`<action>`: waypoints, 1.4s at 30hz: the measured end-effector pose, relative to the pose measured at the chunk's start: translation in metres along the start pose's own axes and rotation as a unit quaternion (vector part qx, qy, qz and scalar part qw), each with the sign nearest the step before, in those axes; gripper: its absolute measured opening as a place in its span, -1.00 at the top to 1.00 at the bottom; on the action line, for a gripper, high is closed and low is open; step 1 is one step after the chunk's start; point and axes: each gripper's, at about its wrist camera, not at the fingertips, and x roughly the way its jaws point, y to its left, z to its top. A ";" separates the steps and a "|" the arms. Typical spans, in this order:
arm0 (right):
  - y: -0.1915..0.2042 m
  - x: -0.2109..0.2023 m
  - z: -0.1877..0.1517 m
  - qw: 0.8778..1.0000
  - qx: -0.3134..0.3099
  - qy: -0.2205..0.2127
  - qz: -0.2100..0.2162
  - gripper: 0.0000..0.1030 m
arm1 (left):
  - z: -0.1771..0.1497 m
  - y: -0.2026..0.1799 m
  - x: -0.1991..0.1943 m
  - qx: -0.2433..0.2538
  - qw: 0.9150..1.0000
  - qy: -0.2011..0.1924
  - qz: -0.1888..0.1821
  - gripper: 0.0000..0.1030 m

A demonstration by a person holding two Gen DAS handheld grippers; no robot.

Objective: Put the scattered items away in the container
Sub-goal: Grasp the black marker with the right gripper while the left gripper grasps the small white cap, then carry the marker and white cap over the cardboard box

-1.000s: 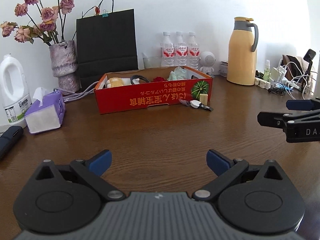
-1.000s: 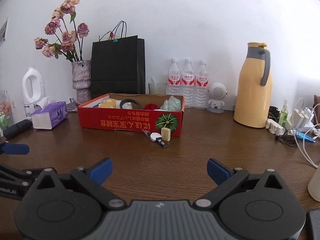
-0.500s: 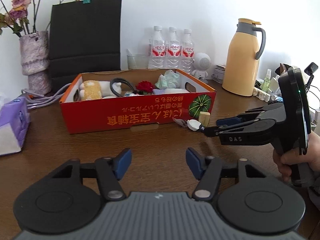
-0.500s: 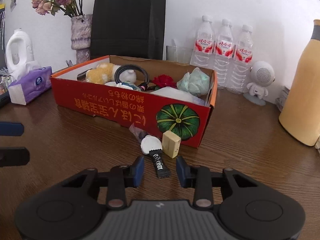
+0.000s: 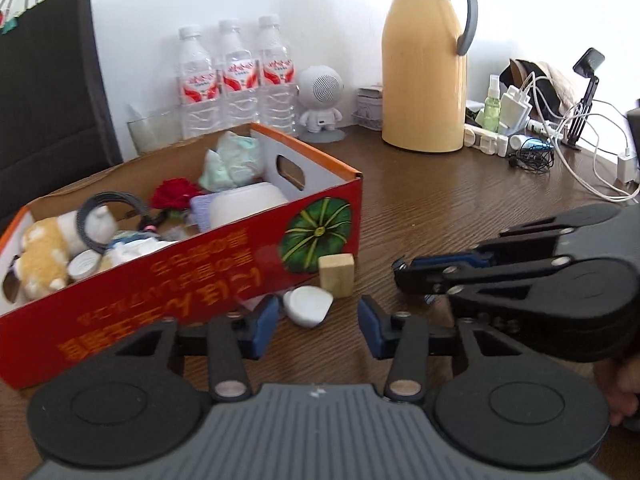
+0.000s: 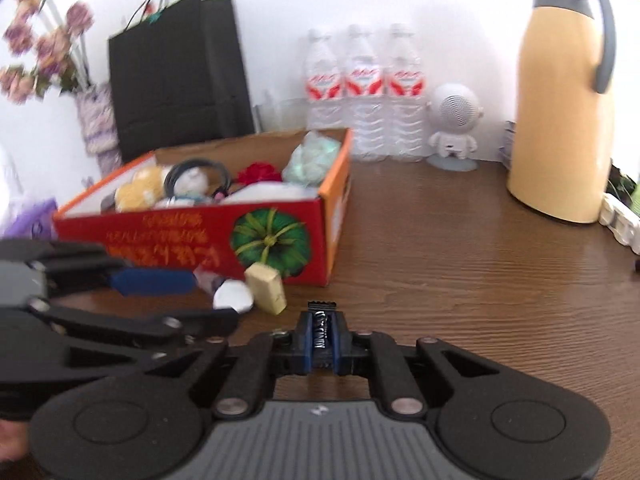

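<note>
Black sachet sits clamped in our right claw (right view only); our left claw is closing around the white cap.

1. Both views are bright with even daylight; the white wall behind the yellow thermos is nearly washed out.
2. The brown tabletop right of the thermos carries a pale sheen.
3. Shadows are soft and short beneath the red box.
4. Fisheye bending curves the thermos and darkens the corners.
5. In the right wrist view, the flowers left of the box are smeared by motion blur; the left tool is soft too.
</note>
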 end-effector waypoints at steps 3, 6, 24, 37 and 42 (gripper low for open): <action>-0.007 -0.009 0.003 0.999 0.014 -0.028 0.006 0.83 | 0.004 -0.001 0.014 -0.004 1.000 0.008 0.011 0.18; -0.004 -0.013 0.005 0.999 -0.001 -0.041 0.009 0.83 | 0.003 0.000 0.020 -0.010 1.000 0.013 0.025 0.19; 0.020 -0.021 0.002 0.996 -0.064 -0.052 0.015 0.82 | -0.032 -0.006 -0.084 -0.064 0.992 -0.050 0.100 0.46; 0.088 -0.088 -0.035 0.994 -0.054 -0.066 0.070 0.82 | -0.079 0.010 -0.176 -0.137 0.976 -0.072 0.151 0.46; 0.115 -0.129 -0.053 0.992 -0.070 -0.085 0.063 0.83 | -0.088 -0.001 -0.203 -0.126 0.975 -0.095 0.156 0.46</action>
